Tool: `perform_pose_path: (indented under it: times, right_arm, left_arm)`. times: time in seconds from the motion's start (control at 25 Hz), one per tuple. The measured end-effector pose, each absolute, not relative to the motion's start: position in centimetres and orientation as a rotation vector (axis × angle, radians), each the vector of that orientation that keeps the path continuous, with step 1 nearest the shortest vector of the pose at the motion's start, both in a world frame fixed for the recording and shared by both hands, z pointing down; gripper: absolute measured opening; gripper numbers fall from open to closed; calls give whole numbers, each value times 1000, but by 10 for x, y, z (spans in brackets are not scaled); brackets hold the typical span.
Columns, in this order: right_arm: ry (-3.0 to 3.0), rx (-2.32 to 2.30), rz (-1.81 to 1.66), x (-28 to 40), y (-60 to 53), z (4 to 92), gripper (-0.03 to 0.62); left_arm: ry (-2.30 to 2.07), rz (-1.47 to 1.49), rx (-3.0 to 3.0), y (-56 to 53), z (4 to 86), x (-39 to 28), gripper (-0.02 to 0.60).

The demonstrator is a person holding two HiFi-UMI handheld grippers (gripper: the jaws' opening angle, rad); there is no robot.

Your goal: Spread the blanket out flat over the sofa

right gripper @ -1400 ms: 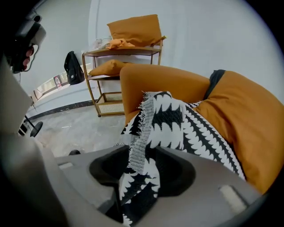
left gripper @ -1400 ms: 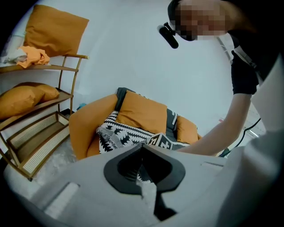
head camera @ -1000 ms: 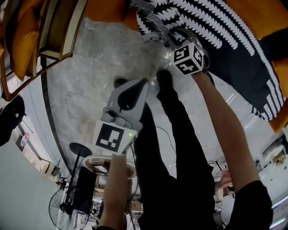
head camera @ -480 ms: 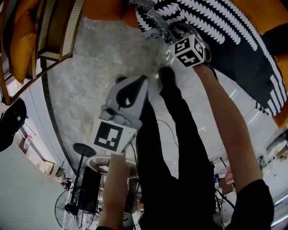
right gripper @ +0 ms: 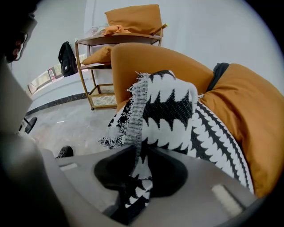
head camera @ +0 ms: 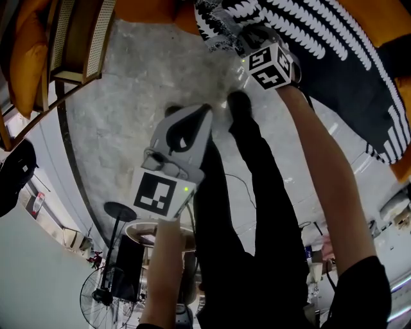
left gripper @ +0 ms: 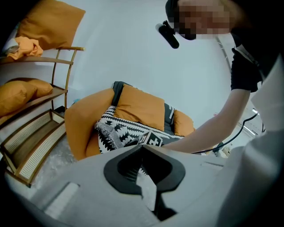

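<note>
The black-and-white patterned blanket (head camera: pixel 334 45) lies bunched over the orange sofa (head camera: pixel 385 13). Its fringed corner hangs over the sofa's arm. My right gripper (head camera: pixel 241 40) is at that corner. In the right gripper view the blanket (right gripper: pixel 173 106) runs down between the jaws of the right gripper (right gripper: pixel 137 148), which pinch it while they are opening. My left gripper (head camera: pixel 205 110) hangs over the grey floor short of the sofa, shut with nothing in it. In the left gripper view, the left gripper (left gripper: pixel 142 146) points at the sofa (left gripper: pixel 80 124) and the blanket (left gripper: pixel 120 131).
A rattan shelf rack (head camera: pixel 77 38) with orange cushions stands left of the sofa. The person's dark legs and shoes (head camera: pixel 237 103) are on the marbled floor between the grippers. A floor fan (head camera: pixel 103 295), a round stand (head camera: pixel 154 234) and a black jacket (head camera: pixel 16 167) lie behind.
The right gripper, with the blanket corner in it, has shifted slightly up the head view toward the sofa. The left gripper has hardly moved.
</note>
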State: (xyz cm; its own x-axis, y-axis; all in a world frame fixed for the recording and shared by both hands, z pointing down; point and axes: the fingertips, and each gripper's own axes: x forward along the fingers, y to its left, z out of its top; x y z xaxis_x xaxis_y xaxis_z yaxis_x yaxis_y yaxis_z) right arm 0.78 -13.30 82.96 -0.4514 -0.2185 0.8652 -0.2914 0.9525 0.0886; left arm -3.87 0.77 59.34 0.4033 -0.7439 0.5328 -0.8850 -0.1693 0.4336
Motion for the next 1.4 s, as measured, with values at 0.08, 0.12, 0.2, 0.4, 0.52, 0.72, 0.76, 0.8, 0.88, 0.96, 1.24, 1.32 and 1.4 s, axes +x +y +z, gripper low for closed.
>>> perform_pose_path:
  times: [0.08,0.12,0.2,0.4,0.52,0.72,0.76,0.8,0.88,0.96,1.24,1.32,1.4]
  right_arm:
    - [-2058,356,72,8,-132,827,83]
    - [-2057,352,67,9,-132,825,51]
    - [-2057,347,61,11,-129,820,15]
    - [-2109,381,138,10,-123,796,14]
    - [-2155,400,201,5,-112,776,14]
    - [-2214,351,318,-13,-89,750,12]
    - [-2222,348,339,-16,-86,744,12]
    - [-2229,346,355,-20,-83,739,12]
    - [-2240,339,374,-34,-78,732,12]
    - [-2248,325,384,-57,-71,732,12]
    - [-2256,277,375,-109,-38,730,12]
    - [-2259,267,378,-116,-30,730,12]
    - [-2260,251,382,-120,-21,728,12]
  left_arm:
    - [-1390,253,1960,7,593,-40,11]
    - [-1390,252,1960,8,593,-40,11]
    - [-1387,250,1966,8,591,-38,11]
    - [-1385,230,1987,11,581,-37,11]
    - [-1384,215,1996,16,573,-40,11]
    - [-1395,197,2008,23,555,-50,11]
    - [-1399,192,2013,25,550,-52,11]
    - [-1403,186,2017,26,545,-54,11]
    - [-1410,181,2022,31,539,-65,11]
    - [-1417,190,2025,37,541,-84,11]
    - [-1432,163,2012,57,541,-130,11]
    - [-1428,158,2010,62,540,-136,11]
    - [-1424,159,2005,66,538,-141,11]
